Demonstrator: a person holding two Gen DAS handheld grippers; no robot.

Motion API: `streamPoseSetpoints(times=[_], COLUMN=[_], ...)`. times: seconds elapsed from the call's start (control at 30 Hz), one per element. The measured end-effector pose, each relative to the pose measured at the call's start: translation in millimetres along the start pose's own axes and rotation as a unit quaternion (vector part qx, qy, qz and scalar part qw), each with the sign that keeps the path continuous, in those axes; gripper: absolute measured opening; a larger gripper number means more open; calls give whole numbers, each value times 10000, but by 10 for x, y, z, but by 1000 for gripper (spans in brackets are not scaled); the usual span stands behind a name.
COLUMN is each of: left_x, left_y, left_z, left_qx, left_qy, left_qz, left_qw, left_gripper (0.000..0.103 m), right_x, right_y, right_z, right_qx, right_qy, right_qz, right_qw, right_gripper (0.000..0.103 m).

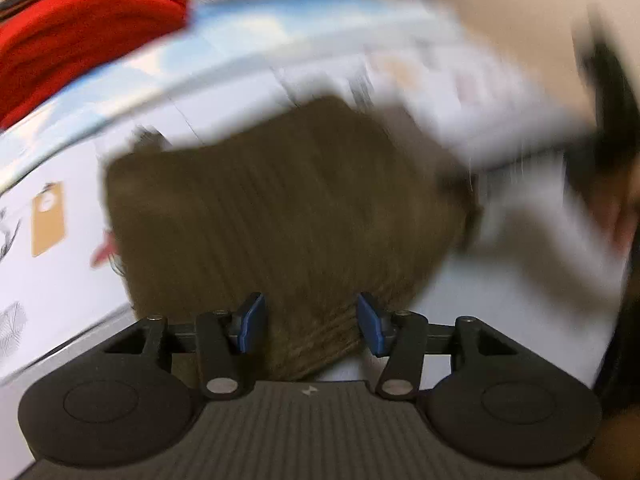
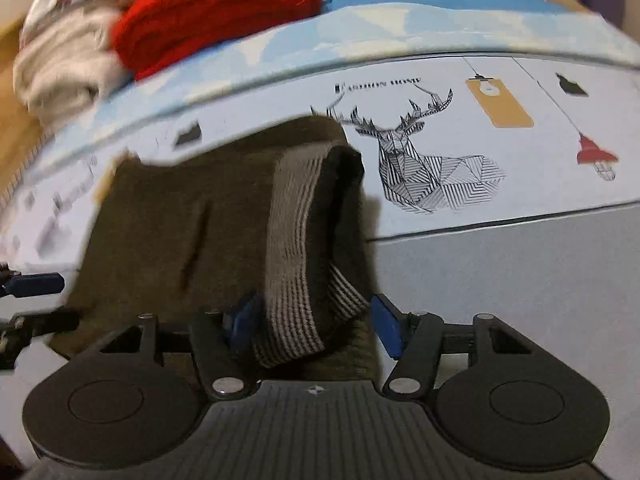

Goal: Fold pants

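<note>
The olive-brown pants (image 2: 192, 216) lie folded into a thick rectangle on a printed bed sheet (image 2: 500, 184). Their grey striped waistband (image 2: 292, 240) curls up on top, at the right edge of the bundle. My right gripper (image 2: 312, 328) is open and points down, its blue pads either side of the waistband end; the right pad stands clear of it. In the blurred left wrist view the pants (image 1: 280, 208) fill the middle, and my left gripper (image 1: 312, 320) is open over their near edge, with fabric showing between the pads. The left gripper (image 2: 36, 302) also shows at the left edge of the right wrist view.
A red knit garment (image 2: 216, 12) and a cream fleecy one (image 2: 60, 68) are piled at the back left of the bed. The sheet carries a deer drawing (image 2: 416, 160) and lamp prints. A plain grey sheet area (image 2: 520, 280) lies to the right of the pants.
</note>
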State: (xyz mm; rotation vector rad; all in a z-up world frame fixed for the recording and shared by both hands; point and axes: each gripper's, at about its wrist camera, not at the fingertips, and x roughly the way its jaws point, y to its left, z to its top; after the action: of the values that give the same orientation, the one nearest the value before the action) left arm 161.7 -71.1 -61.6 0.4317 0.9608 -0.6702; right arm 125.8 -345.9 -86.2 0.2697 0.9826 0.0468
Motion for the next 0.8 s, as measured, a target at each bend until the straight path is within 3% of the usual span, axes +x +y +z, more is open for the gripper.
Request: streamPoseSetpoints(times=[0.07, 0.1, 0.17, 0.23, 0.3, 0.33, 0.37, 0.47, 0.57, 0.63, 0.7, 0.8], left_x=[92, 60, -97, -228, -184, -103, -20, -122, -357, -580, -922, -1379], left_y=[-155, -165, 3, 250, 440, 512, 493, 262, 238, 170, 51, -205], left_z=[-66, -41, 36, 40, -4, -72, -105, -126, -136, -151, -177, -279], left_qx=[609, 623, -7, -671, -1144, -1296, -1267, -614, -933, -1157, -1271, -1325], left_qy=[133, 99, -196, -499, -342, -46, 125, 79, 68, -75, -489, -1295], left_qz=[321, 345, 16, -249, -314, -376, -386, -121, -465, -195, 177, 843], left_qw=[9975, 9974, 9998, 9962, 9924, 9908, 9911, 9980, 9945, 9931, 9905, 9791], left_gripper=[58, 57, 57, 58, 59, 59, 57, 61, 70, 72, 84, 96], right_x=[-3, -33, -115, -123, -80, -81, -94, -166, -285, -388, -601, -1103], right_y=[-49, -43, -13, 6, 8, 5, 9, 72, 109, 121, 129, 205], right_z=[-17, -15, -5, -13, -44, -53, -54, -78, -108, -150, -191, -274], right_qx=[238, 313, 307, 118, 21, 30, 24, -149, -315, -442, -410, -272], right_qy=[40, 4, -154, -195, -118, -116, -123, -146, -139, -42, -247, -1013], right_qz=[87, 79, 69, 35, -14, -12, -3, -112, -220, -579, -882, -601], right_qw=[9997, 9995, 9994, 9997, 9999, 9999, 9999, 9997, 9992, 9973, 9950, 9927], right_gripper=[66, 65, 62, 62, 65, 66, 66, 66, 68, 69, 68, 69])
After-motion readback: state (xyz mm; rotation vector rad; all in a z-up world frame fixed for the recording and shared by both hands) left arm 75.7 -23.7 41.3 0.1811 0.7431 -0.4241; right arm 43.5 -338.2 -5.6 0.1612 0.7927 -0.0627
